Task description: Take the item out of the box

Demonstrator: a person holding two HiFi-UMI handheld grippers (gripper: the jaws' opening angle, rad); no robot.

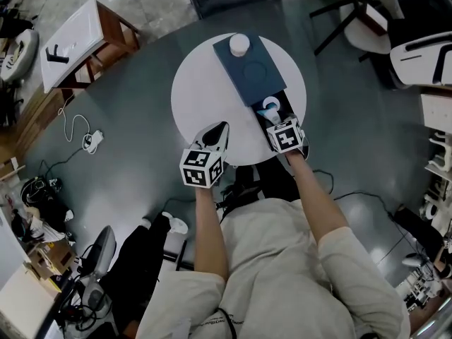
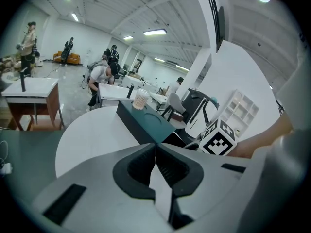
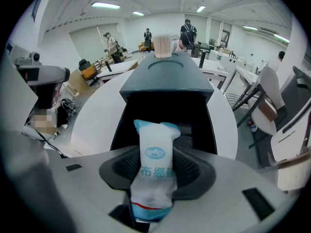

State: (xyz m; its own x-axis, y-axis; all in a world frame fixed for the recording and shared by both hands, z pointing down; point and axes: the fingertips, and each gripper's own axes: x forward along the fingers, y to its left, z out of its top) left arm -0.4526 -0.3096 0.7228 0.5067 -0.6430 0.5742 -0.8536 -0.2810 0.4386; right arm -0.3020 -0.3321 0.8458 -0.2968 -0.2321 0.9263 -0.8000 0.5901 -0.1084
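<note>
While the right gripper (image 1: 274,119) has its jaws clamped on a white-and-blue packet (image 3: 156,152), held upright at the open dark end of the teal box (image 1: 251,73), the left gripper (image 2: 156,159) has its jaws pressed together on nothing, over the near edge of the round white table (image 1: 198,97). A small white cup (image 1: 239,44) stands on the box's far end. Around the table: grey floor (image 1: 134,154), a brown-legged side table (image 1: 78,37), loose cables (image 1: 70,129) and office chairs (image 1: 371,20)

The box (image 1: 248,76) on the white table (image 1: 194,97) is dark teal, black inside; the packet (image 3: 156,169) before it is white with light-blue ends.
</note>
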